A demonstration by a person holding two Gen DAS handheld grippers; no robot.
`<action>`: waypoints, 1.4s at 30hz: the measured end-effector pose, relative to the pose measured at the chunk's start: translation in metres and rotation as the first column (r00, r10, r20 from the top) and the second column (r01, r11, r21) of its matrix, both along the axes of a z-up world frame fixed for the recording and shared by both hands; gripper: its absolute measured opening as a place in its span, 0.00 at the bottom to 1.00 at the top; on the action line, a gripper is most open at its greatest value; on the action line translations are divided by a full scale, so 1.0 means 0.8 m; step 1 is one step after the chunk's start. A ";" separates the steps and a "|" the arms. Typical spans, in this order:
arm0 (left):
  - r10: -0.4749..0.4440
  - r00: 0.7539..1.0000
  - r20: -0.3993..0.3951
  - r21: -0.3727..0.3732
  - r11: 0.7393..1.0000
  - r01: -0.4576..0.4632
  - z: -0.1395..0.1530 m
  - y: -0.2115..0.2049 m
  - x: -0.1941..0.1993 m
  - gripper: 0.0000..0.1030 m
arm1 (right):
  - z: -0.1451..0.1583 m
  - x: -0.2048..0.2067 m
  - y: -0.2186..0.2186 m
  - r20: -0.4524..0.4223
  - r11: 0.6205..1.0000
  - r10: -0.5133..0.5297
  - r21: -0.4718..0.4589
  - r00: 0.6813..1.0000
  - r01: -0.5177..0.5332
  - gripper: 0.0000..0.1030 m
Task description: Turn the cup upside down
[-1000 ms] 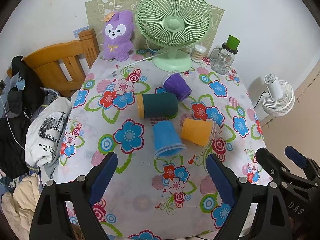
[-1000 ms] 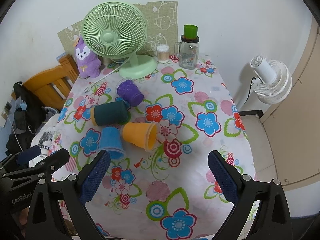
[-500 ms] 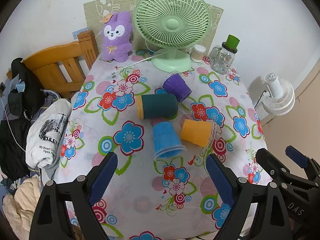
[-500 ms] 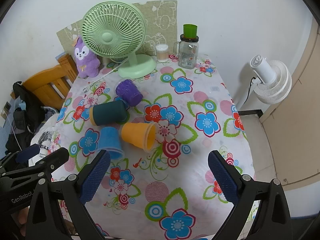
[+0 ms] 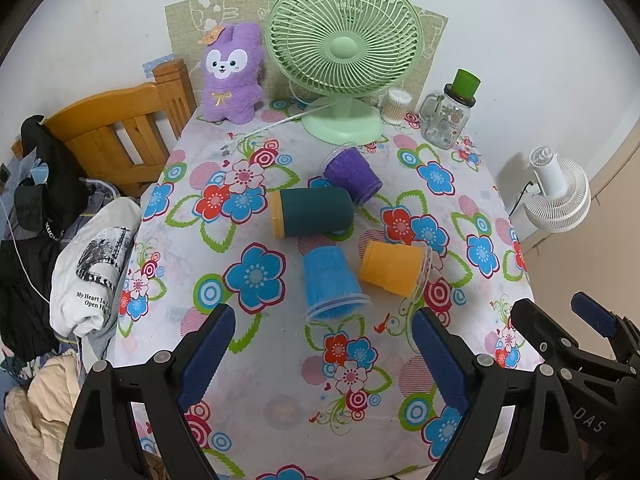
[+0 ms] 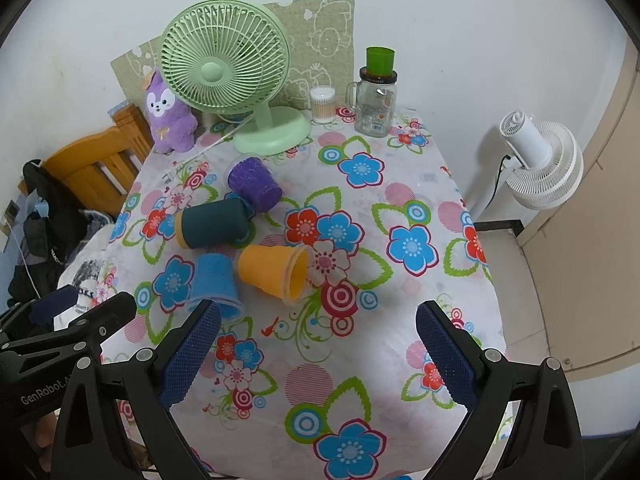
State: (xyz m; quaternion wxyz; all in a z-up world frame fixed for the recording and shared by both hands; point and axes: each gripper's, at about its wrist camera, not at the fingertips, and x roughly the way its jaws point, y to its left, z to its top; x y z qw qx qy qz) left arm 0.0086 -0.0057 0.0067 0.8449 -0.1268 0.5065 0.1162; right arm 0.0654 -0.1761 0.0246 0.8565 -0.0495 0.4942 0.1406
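Several cups lie on their sides in the middle of the flowered table: a purple cup (image 5: 352, 172) (image 6: 253, 183), a dark teal cup (image 5: 311, 212) (image 6: 212, 224), a blue cup (image 5: 331, 283) (image 6: 214, 286) and an orange cup (image 5: 394, 267) (image 6: 274, 272). My left gripper (image 5: 322, 358) is open and empty, held above the table's near edge, short of the blue cup. My right gripper (image 6: 316, 354) is open and empty, near the front edge, short of the orange cup. Each gripper shows at the edge of the other's view.
A green desk fan (image 5: 342, 52) (image 6: 228, 76), a purple plush rabbit (image 5: 232, 76), a cotton-swab jar (image 6: 322, 103) and a glass mug jar with green lid (image 6: 374, 96) stand at the back. A wooden chair (image 5: 116, 128) with clothes is left; a white fan (image 6: 540, 164) stands right.
Both grippers have drifted slightly; the views shift a little. The cups have not moved and both grippers stay open.
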 end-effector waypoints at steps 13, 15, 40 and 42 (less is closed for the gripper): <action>-0.014 0.999 -0.046 -0.002 1.000 0.014 -0.019 0.001 0.029 0.89 | -0.011 0.027 0.007 -0.036 0.999 0.011 -0.035 0.999 -0.012 0.96; -0.011 0.998 -0.064 -0.005 1.000 0.011 -0.027 0.003 0.038 0.89 | -0.015 0.034 0.010 -0.047 0.999 0.016 -0.040 0.999 -0.018 0.96; 0.032 0.959 -0.281 -0.065 0.997 -0.052 -0.145 0.031 0.121 0.88 | -0.117 0.139 0.051 -0.211 0.990 0.045 -0.121 0.976 -0.072 0.96; 0.028 0.953 -0.300 -0.085 0.995 -0.056 -0.156 0.033 0.124 0.87 | -0.126 0.144 0.053 -0.225 0.989 0.049 -0.128 0.973 -0.079 0.96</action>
